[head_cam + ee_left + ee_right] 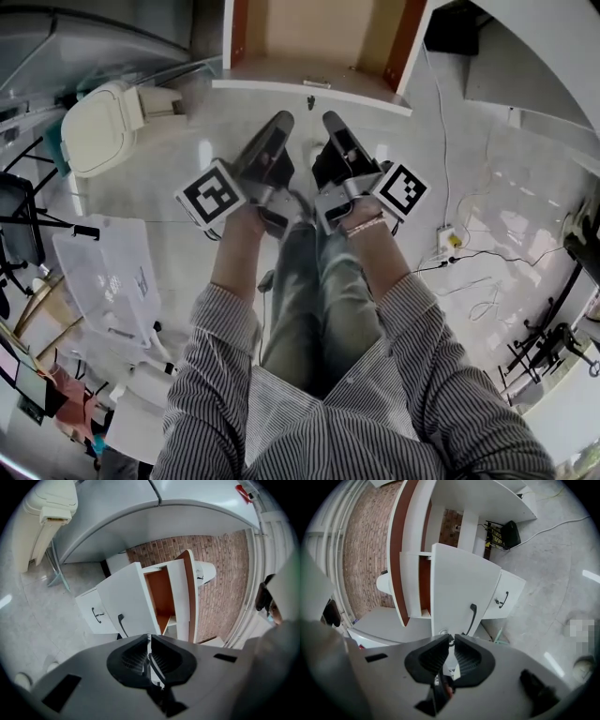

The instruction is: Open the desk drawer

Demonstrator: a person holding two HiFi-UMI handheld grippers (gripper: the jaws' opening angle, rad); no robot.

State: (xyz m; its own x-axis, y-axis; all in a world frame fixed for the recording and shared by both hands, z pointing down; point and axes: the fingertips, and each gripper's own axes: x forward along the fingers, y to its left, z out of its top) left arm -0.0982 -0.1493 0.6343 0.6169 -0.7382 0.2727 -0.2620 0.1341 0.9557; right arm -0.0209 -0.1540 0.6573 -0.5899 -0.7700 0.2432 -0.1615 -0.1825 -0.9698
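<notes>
A pale, glossy tiled floor (169, 178) spreads below you, with a cream chair (94, 127) off to your left and loose cables (478, 255) trailing across the tiles to your right. A brick wall (220, 569) stands behind the desk.

The desk drawer (281, 86) stands pulled out straight ahead of you. Its white front faces you and its wood-coloured inside lies open to the head view. A black handle (471, 618) runs down the front. A second drawer front (507, 596) with its own small black handle sits shut beside it.

You hold both tongs side by side in front of you, arms in striped sleeves (216, 394), with the marker cubes turned outward.

Your left gripper (150, 638) has its jaws together. Only a hairline slit shows between the ribbed pads (133, 657), and nothing sits in it. It points at the drawer front and stays apart from it.

Your right gripper (451, 640) has its jaws a narrow gap apart. Nothing is clamped between them. The lower end of the handle shows just past the tips, but the pads are not pressing on it.

From the head view both sets of tips stop just short of the drawer's front edge, one to either side of the handle, and neither touches the drawer.
</notes>
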